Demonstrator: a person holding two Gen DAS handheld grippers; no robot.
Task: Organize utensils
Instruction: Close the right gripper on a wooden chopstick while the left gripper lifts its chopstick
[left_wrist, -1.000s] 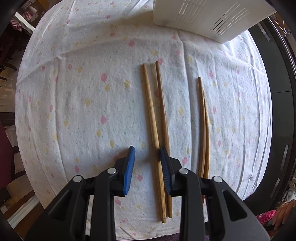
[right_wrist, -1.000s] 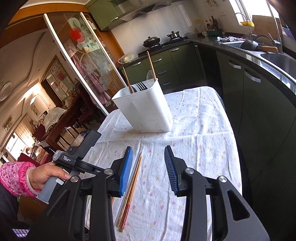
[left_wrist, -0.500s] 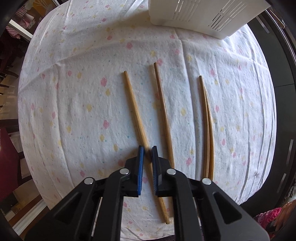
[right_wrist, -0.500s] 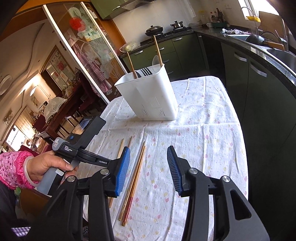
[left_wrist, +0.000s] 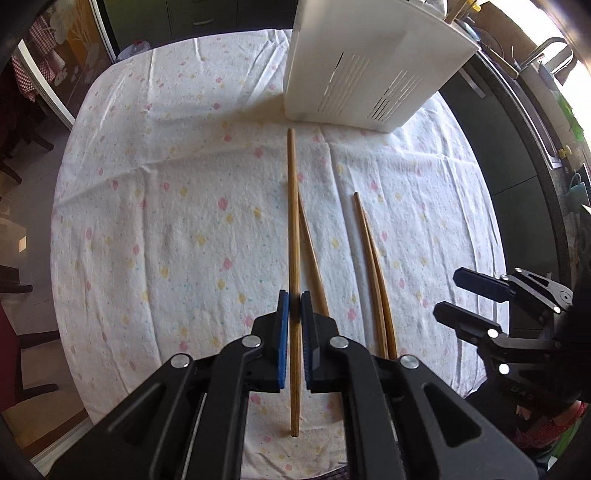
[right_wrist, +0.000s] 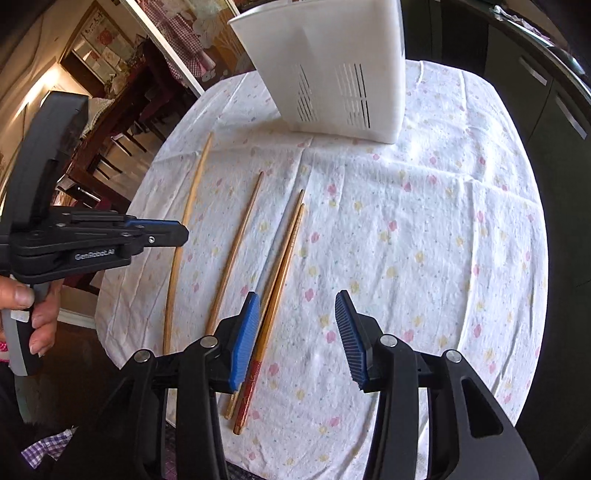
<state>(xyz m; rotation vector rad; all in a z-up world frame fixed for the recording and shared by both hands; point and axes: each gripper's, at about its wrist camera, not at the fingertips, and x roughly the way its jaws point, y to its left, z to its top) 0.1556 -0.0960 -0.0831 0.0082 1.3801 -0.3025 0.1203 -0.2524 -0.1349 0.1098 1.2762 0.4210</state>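
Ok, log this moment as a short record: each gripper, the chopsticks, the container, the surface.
left gripper: shut on one light chopstick, which looks lifted off the cloth
right gripper: open, holding nothing, low over the table beside the chopstick pair
loose chopstick: single, lying on the cloth
chopstick pair: side by side on the cloth, red ends toward the right gripper's camera
white container: upright at the far side of the table, slotted walls
tablecloth: white, small flower print

Table, floral cloth (left_wrist: 184, 221): white slotted caddy (left_wrist: 362, 74), lone chopstick (right_wrist: 236, 251), chopstick pair (right_wrist: 280, 266).
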